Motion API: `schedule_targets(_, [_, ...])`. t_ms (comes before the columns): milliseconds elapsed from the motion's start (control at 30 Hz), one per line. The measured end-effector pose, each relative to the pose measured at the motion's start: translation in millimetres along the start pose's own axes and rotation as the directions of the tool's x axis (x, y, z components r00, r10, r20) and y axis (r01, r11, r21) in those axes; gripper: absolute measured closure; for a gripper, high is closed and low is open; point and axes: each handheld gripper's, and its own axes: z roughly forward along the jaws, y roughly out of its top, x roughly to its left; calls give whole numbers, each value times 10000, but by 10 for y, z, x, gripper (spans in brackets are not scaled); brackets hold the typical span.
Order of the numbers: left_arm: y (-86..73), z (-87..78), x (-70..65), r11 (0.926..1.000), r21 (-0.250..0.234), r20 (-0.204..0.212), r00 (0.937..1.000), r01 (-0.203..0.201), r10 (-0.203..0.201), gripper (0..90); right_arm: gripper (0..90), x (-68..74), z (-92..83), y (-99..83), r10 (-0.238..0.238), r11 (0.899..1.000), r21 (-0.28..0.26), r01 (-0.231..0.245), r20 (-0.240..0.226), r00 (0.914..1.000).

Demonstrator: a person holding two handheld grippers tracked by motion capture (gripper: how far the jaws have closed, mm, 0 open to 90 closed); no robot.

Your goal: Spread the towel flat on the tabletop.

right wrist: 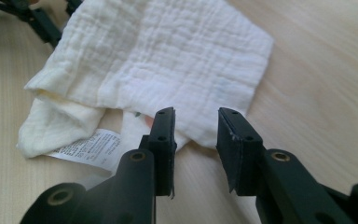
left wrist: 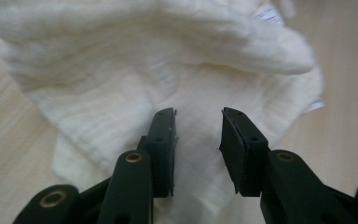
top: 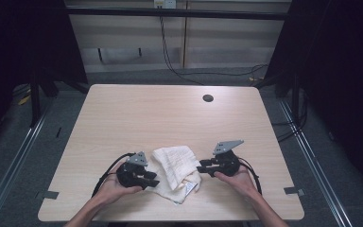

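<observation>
Two claws frame a crumpled white cloth point(top: 176, 170) near the front edge of a pale wooden table point(top: 137, 113), each held in a person's hand. At the cloth's left side, the left claw point(left wrist: 198, 135) has its jaws spread, with cloth filling the gap beyond them and nothing pinched; its tips hover over or just touch the flat lower layer, and which of the two cannot be told. At the cloth's right side, the right claw point(right wrist: 196, 133) is likewise spread and empty, its jaws aimed at the nearest corner of the fabric, where the top layer tapers to a point just above the table.

The cloth lies loosely folded over itself, thick and rumpled at one end, with a printed care label point(right wrist: 87, 147) poking out from beneath its edge on the right claw's side. Both tools face inward toward the fabric, a stance that suggests the person is lining up a two-sided grip on opposite edges, perhaps to lift, spread or fold it. Beyond the cloth, a dark round cable hole point(top: 208, 98) marks the table's far side.
</observation>
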Motion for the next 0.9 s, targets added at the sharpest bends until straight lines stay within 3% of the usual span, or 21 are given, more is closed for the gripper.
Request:
schedule_targets(67, [-3, 2, 19, 9999, -135, -327, 9994, 96, -101, 653, 638, -10, 49, -22, -76, 9999, 78, 76, -39, 10000])
schedule_targets(133, [-7, -3, 43, 10000, -22, -320, 9995, 49, -50, 656, 607, -15, 68, -32, -109, 9999, 7, 109, 159, 9998])
schedule_targets(200, [-17, -5, 82, 9995, -206, -306, 9992, 231, -237, 654, 597, -27, 80, -25, -165, 9997, -197, 169, 229, 9996])
schedule_targets(467, [-26, -25, 117, 9996, -192, -333, 9992, 220, -226, 643, 621, -4, 164, -34, -573, 9984, -3, 574, 455, 9973])
schedule_targets(567, [-13, -18, 55, 9995, -266, -328, 9993, 141, -149, 629, 673, 15, 160, -32, -565, 9984, 101, 560, 613, 9965])
schedule_targets(700, [27, -7, -231, 9984, -416, 343, 9986, -386, 400, 630, 776, -21, 140, -51, -294, 9996, 10, 294, 629, 9976])
schedule_targets(767, [39, 12, -361, 9959, -590, 512, 9962, -679, 709, 635, 805, -12, 142, -47, -323, 9995, 29, 321, 745, 9967])
schedule_targets(800, [39, 12, -361, 9959, -590, 512, 9962, -679, 709, 635, 812, -8, 141, -47, -307, 9995, 53, 304, 745, 9967])
schedule_targets(833, [69, 41, -469, 9950, -660, 726, 9942, -750, 798, 633, 819, -10, 139, -50, -295, 9996, 45, 292, 710, 9970])
schedule_targets(900, [113, 86, -529, 9928, -729, 1004, 9897, -953, 1024, 636, 826, -13, 134, -51, -268, 9996, 81, 263, 693, 9972])
